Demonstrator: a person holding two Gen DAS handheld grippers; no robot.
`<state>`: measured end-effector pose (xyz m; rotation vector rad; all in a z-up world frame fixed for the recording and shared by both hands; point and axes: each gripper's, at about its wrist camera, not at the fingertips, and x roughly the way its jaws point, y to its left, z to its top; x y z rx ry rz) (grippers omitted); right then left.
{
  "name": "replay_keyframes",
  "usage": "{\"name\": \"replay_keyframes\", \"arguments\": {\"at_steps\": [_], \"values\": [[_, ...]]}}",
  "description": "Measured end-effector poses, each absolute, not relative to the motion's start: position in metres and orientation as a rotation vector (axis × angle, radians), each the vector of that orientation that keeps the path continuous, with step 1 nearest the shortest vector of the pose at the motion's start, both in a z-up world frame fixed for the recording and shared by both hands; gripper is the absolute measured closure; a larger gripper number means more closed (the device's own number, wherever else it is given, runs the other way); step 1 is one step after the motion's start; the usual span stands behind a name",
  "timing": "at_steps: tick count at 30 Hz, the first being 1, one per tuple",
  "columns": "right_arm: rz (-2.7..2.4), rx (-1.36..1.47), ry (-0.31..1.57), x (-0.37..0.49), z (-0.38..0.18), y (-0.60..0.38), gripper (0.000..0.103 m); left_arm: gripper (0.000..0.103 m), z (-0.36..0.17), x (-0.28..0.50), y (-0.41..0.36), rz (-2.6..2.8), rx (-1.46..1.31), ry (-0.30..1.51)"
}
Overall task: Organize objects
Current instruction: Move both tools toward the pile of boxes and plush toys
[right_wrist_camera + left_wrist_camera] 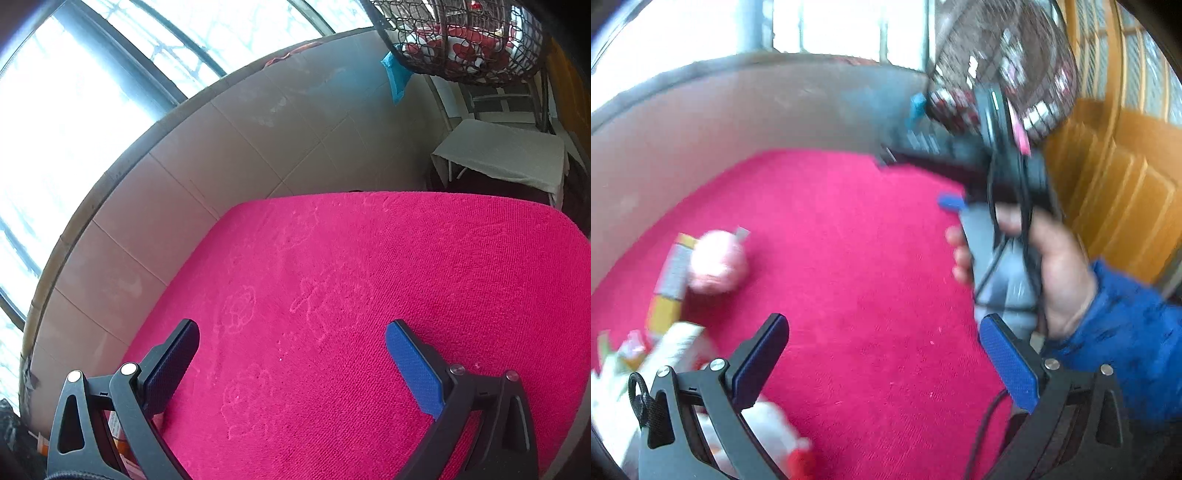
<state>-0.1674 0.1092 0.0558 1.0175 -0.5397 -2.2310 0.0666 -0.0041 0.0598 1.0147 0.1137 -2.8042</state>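
left tongs point(882, 354) apart, empty, over pink-covered desk point(849, 229); blurred boxes point(670, 277) at left. right tongs point(291, 358) apart, empty.

**A:** What lies near the left gripper's fingers point(759, 363)?

**B:** Ahead of the left finger, well apart, a blurred pale pink ball point(718, 261) touches a long yellow and grey box point(673, 280) lying flat. Just beside that finger, on its outer side, sits a blurred white packet point(674, 350). Under its base is something white and red point(783, 439), too blurred to name.

**A:** Between the 2 fingers?

**B:** Only pink cloth point(871, 280).
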Motion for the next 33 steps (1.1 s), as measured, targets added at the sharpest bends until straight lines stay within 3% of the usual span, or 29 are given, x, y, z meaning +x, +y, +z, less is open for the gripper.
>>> {"name": "replay_keyframes", "arguments": {"at_steps": [7, 14, 18, 26, 33], "values": [[-2.287, 0.909, -0.446, -0.132, 0.09, 0.123, 0.0, 0.0, 0.112, 0.139, -0.067, -2.701, 0.678, 0.359], [-2.118, 0.78, -0.452, -0.087, 0.135, 0.12, 0.0, 0.0, 0.123, 0.202, -0.07, -2.596, 0.594, 0.395], [-2.029, 0.753, -0.322, -0.055, 0.144, 0.102, 0.0, 0.0, 0.118, 0.233, -0.085, -2.551, 0.598, 0.419], [-1.734, 0.836, -0.009, -0.006, 0.117, 0.051, 0.0, 0.0, 0.091, 0.254, -0.101, -2.47, 0.674, 0.485], [-1.618, 0.845, 0.197, 0.042, 0.08, 0.019, 0.0, 0.0, 0.082, 0.237, -0.085, -2.49, 0.742, 0.378]]}}
